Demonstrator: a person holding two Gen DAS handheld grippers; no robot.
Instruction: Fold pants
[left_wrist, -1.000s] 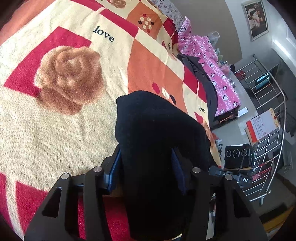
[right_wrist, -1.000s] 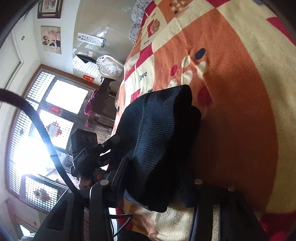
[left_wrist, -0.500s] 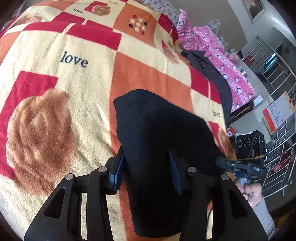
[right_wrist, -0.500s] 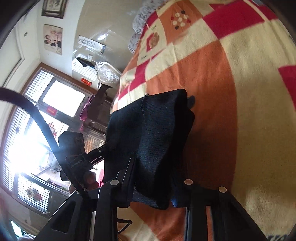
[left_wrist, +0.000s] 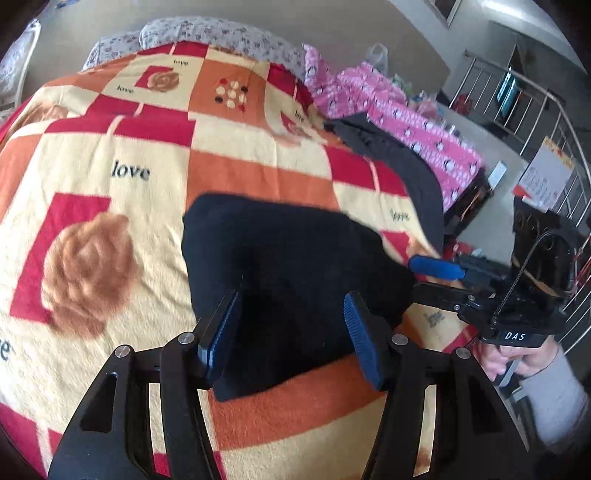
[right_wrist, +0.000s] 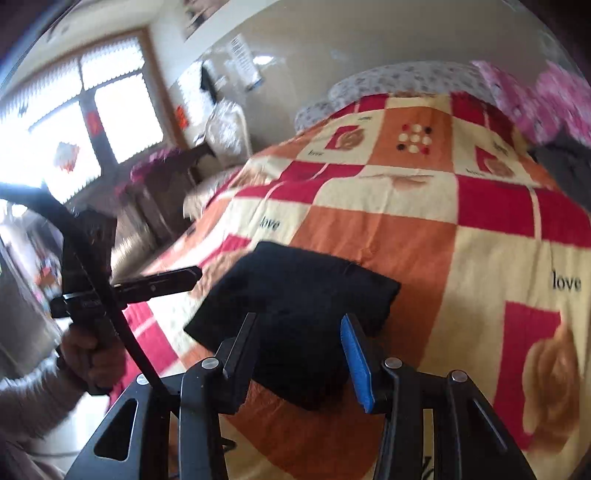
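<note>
While the folded pants (left_wrist: 288, 280) lie on the blanket (left_wrist: 110, 177) | left gripper (left_wrist: 291, 332) opening, released | right gripper (right_wrist: 299, 350) opening, released | lift both clear without snagging cloth.

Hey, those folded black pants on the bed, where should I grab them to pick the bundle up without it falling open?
Probably grip the folded black pants at the near thick edge, coming from the bed's foot side. The bundle lies flat as a compact rectangle, layers stacked there, so one pinch through that edge should catch every layer together.
</note>
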